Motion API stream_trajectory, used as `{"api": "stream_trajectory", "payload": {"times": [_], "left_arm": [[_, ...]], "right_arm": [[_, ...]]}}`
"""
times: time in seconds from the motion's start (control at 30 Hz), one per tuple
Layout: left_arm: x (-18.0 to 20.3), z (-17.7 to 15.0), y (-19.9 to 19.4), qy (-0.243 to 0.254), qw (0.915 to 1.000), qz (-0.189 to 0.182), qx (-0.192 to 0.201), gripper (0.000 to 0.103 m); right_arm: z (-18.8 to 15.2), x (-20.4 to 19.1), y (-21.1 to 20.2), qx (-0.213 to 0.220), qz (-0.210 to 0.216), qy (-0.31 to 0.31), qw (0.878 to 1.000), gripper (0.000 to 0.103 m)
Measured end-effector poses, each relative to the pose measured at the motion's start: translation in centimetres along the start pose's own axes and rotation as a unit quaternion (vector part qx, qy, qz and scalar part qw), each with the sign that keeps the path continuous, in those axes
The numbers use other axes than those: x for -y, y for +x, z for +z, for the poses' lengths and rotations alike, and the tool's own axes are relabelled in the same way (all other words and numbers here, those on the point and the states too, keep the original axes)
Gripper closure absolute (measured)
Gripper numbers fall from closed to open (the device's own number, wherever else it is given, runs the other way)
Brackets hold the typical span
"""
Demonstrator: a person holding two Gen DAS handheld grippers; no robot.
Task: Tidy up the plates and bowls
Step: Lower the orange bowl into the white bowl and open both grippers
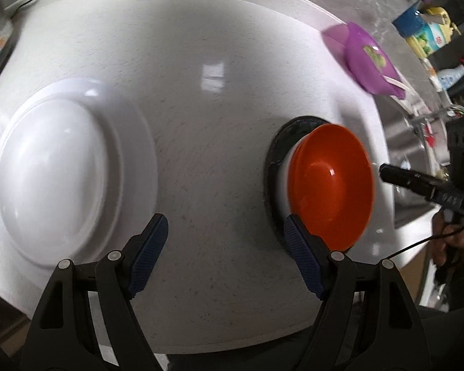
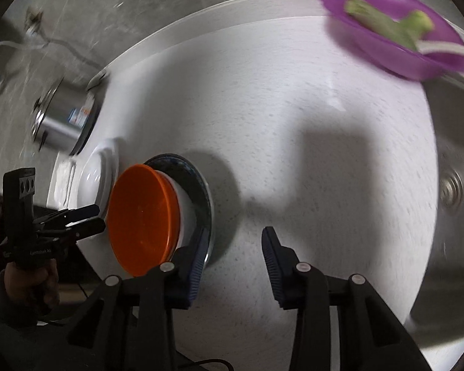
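Observation:
An orange bowl (image 1: pixel 331 185) sits nested in a white bowl (image 1: pixel 283 182) on a dark plate (image 1: pixel 273 154) on the white counter (image 1: pixel 201 123). A large white plate (image 1: pixel 52 179) lies to its left. A purple bowl (image 1: pixel 368 58) with green food stands at the back. My left gripper (image 1: pixel 225 241) is open and empty between the white plate and the stack. My right gripper (image 2: pixel 235 256) is open and empty, just right of the stack with the orange bowl (image 2: pixel 142 219); the purple bowl (image 2: pixel 396 31) is far ahead. The right gripper also shows in the left wrist view (image 1: pixel 396 173).
A steel sink (image 2: pixel 454 185) lies right of the counter. A steel pot (image 2: pixel 58 117) stands at the left beyond the white plate (image 2: pixel 92 179). Bottles and a blue cup (image 1: pixel 408 21) stand by the back wall.

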State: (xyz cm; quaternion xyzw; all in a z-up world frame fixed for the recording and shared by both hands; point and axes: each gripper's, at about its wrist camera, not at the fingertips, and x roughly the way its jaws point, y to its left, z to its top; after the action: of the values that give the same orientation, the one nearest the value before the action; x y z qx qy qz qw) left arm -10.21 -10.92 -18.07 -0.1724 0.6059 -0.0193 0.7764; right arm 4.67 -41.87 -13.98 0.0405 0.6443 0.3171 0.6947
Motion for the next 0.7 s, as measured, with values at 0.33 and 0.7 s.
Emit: {"api": "stream_trajectory", "payload": {"times": [0.33,0.7], "left_arm": [[-0.1,-2.9,1.2,-0.050,0.9985,0.002,0.022,0.045],[0.1,-1.9,0.6,-0.056,0.9981,-0.012,0.022,0.048]], "right_arm": [[1.6,-1.1,2.4,-0.050,0.014,-0.083,0.995,0.063],[2.2,-1.9,4.1,-0.073,0.006,-0.109,0.991,0.063]]}}
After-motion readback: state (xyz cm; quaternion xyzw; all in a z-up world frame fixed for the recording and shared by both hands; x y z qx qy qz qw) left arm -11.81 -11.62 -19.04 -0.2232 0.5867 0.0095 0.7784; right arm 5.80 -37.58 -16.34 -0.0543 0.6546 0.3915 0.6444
